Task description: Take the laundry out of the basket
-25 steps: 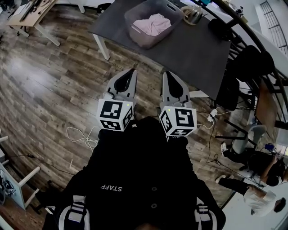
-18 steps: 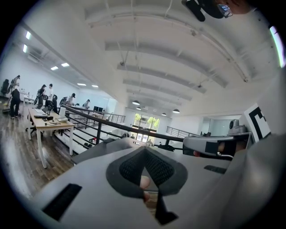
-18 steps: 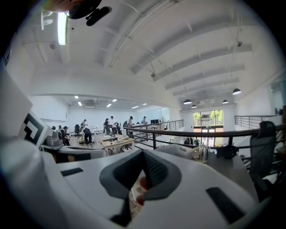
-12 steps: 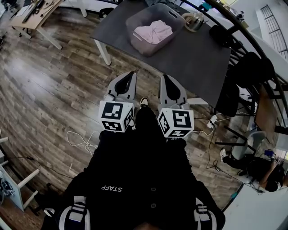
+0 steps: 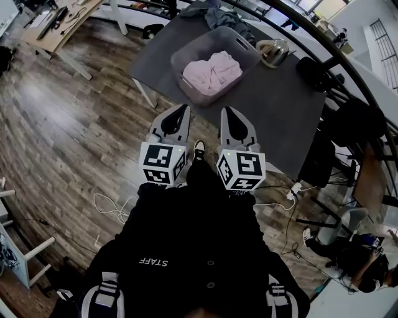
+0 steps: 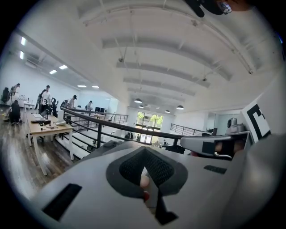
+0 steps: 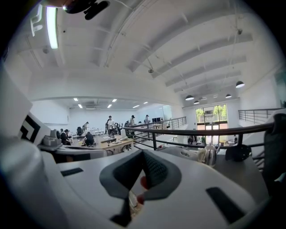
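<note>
A grey laundry basket (image 5: 246, 47) stands on a dark table (image 5: 277, 102) ahead of me, with pink laundry (image 5: 211, 72) bundled inside. My left gripper (image 5: 181, 110) and right gripper (image 5: 227, 112) are held side by side in front of my chest, short of the table's near edge and apart from the basket. Both point forward with their jaws together and nothing between them. In the left gripper view the left gripper (image 6: 144, 150) faces the room and ceiling. The right gripper (image 7: 143, 152) does the same in its own view. Neither gripper view shows the basket.
A metal kettle (image 5: 272, 51) sits on the table right of the basket, and the kettle (image 7: 208, 155) also shows in the right gripper view. Dark cloth (image 5: 217, 15) lies behind the basket. A wooden desk (image 5: 59, 22) stands far left. White cables (image 5: 115, 202) lie on the wood floor.
The table and basket have come closer in the head view, with more of the table showing. Both grippers kept their place in front of my chest and stayed shut.
</note>
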{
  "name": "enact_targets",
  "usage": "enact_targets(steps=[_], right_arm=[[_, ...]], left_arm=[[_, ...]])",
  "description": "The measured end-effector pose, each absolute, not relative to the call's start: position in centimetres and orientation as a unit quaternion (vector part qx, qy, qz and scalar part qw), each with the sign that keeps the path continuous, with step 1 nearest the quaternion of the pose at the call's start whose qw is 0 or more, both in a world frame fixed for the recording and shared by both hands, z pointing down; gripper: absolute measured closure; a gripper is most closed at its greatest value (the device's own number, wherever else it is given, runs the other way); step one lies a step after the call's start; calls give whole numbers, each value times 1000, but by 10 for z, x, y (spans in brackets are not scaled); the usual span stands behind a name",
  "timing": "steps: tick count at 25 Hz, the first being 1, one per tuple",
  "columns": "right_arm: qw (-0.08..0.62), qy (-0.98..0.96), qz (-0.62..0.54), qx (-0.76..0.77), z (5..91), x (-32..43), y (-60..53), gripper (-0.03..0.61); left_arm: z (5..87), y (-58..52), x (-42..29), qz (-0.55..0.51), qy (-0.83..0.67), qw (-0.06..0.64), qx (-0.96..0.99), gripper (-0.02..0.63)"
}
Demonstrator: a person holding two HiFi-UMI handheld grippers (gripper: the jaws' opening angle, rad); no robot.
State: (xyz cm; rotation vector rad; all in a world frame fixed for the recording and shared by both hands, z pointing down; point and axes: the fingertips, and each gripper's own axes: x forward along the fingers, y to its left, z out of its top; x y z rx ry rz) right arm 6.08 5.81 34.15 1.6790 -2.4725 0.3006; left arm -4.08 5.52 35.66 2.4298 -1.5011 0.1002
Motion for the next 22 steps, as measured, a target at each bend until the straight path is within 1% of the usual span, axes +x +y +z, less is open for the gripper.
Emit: enact_targets(steps=[11,16,22], right_arm=[[48,-809,116,575,339,117,-69,565],[58,-807,121,575,340,133,-115,565],[82,-808,144,565,362,130,-148,565]], left_arm=[[359,-72,-2,63,-521,133,841,615],[366,-116,3,66,-525,150,835,615],[377,-151,2,76,-524,165,832,615]])
